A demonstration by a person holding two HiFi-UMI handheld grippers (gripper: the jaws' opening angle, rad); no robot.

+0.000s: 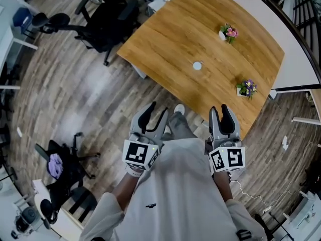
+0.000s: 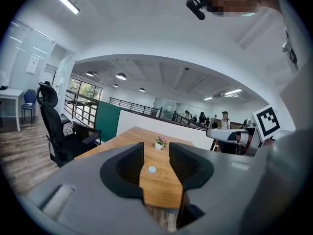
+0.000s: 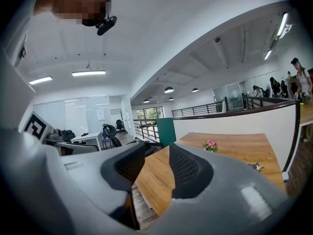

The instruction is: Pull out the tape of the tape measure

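Readable text: none | left marker cube [image 1: 139, 152] and right marker cube [image 1: 228, 158] show black-and-white square patterns, no letters or digits | shirt mark [image 1: 150, 205], small and dark, too tiny to read | sheet on glass wall [image 2: 33, 63] is blurred, nothing legible

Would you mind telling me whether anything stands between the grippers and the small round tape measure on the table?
Nothing visible does. Only bare tabletop lies between the left gripper, the right gripper and the tape measure; both flower pots stand off to one side.
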